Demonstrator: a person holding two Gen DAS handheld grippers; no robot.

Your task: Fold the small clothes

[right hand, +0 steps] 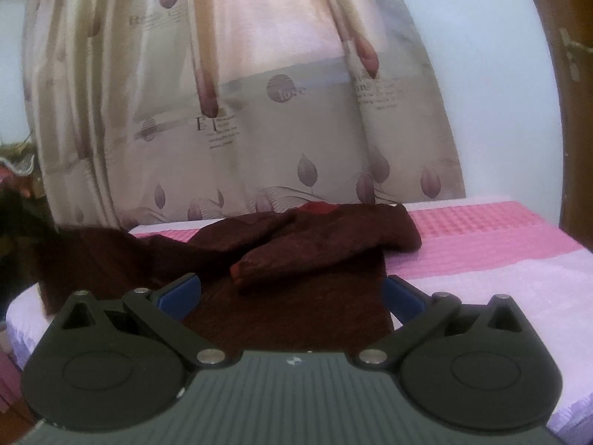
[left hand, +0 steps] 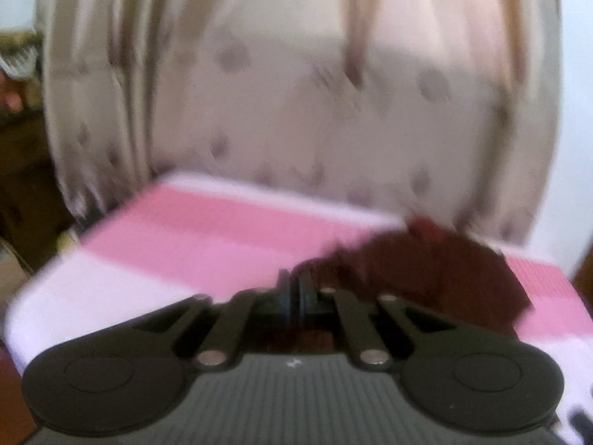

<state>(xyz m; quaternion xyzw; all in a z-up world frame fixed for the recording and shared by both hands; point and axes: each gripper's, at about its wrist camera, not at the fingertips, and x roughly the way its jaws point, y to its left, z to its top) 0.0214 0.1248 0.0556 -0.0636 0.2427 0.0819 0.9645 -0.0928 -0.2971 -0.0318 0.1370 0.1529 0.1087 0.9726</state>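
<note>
The left claw (left hand: 295, 289) is clamped shut, and maroon cloth runs right up to its tips. The small maroon garment (right hand: 296, 259) lies on the pink-and-white bed (right hand: 500, 244), at twelve o'clock from the right claw (right hand: 292, 293), whose fingers spread wide over it.

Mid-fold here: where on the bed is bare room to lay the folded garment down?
Free: the pink blanket to the right of the maroon garment, out to the bed's right edge, and its pale band nearer the right gripper. Crowded: centre and left, where the garment spreads from the curtain side toward the gripper.
</note>
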